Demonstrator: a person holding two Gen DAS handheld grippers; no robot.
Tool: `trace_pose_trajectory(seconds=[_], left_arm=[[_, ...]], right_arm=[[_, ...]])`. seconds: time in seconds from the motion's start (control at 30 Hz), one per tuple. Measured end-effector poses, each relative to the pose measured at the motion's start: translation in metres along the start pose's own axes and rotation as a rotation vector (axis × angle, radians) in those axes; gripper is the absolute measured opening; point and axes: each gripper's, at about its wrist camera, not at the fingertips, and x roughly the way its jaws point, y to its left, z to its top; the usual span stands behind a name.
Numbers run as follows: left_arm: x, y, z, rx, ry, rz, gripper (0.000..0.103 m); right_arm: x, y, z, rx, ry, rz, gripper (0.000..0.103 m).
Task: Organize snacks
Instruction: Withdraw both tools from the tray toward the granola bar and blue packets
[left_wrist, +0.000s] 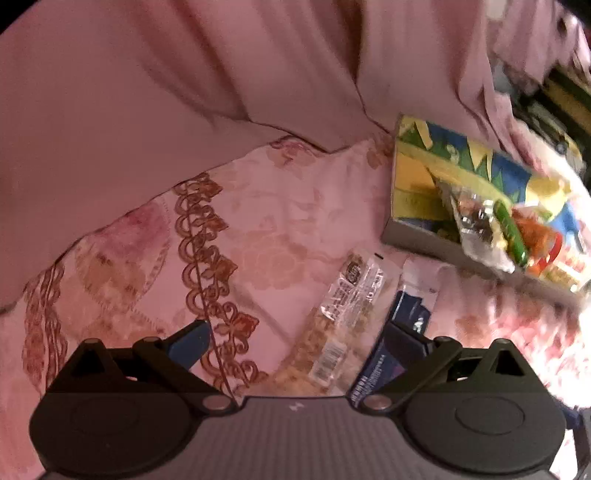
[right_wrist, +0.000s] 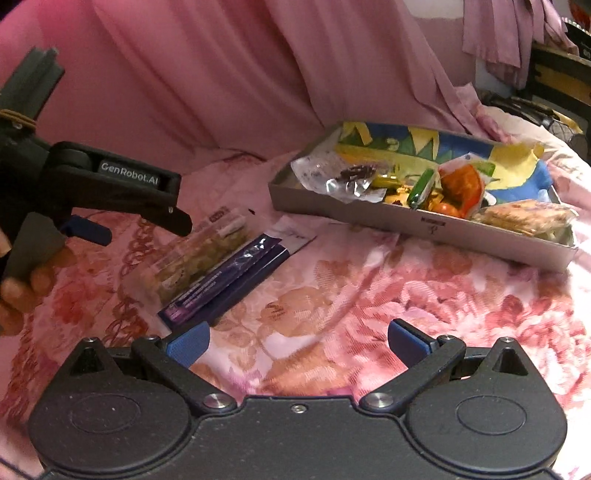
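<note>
A clear packet of nut brittle (left_wrist: 340, 332) (right_wrist: 195, 254) and a dark purple snack bar (left_wrist: 391, 350) (right_wrist: 229, 280) lie side by side on the pink floral cloth. My left gripper (left_wrist: 297, 341) is open, low over both, its fingers straddling them. It also shows in the right wrist view (right_wrist: 136, 218) at the left. A grey box tray (right_wrist: 406, 225) (left_wrist: 417, 243) with a colourful lining holds several snack packets, among them an orange one (right_wrist: 461, 184). My right gripper (right_wrist: 297, 341) is open and empty above the cloth.
Pink fabric (right_wrist: 221, 74) hangs behind the tray. Dark furniture (right_wrist: 561, 74) stands at the far right. The cloth has a brown embroidered border (left_wrist: 207, 258) left of the packets.
</note>
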Motion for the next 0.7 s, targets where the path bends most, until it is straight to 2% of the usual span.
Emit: trace_pose_trajectory(seconds=[0.13,0.27,0.47,0.7], left_arm=[[0.009,-0.002,0.0,0.07,0.008,0.033,0.103],[0.017,0.0,0.001,0.089,0.016,0.056,0.103],[0.025,0.005,0.003,0.079,0.023,0.005,0.102],[0.028,0.003,0.003,0.083,0.039,-0.035,0.102]], right_arm=[[0.019,0.013,0.007,0.024,0.0,-0.012,0.102],[0.036,0.027,0.013,0.045,0.004,-0.014,0.102],[0.063,0.053,0.015,0.075,0.041,-0.027,0.102],[0.081,0.07,0.012,-0.003,0.05,-0.133,0.102]])
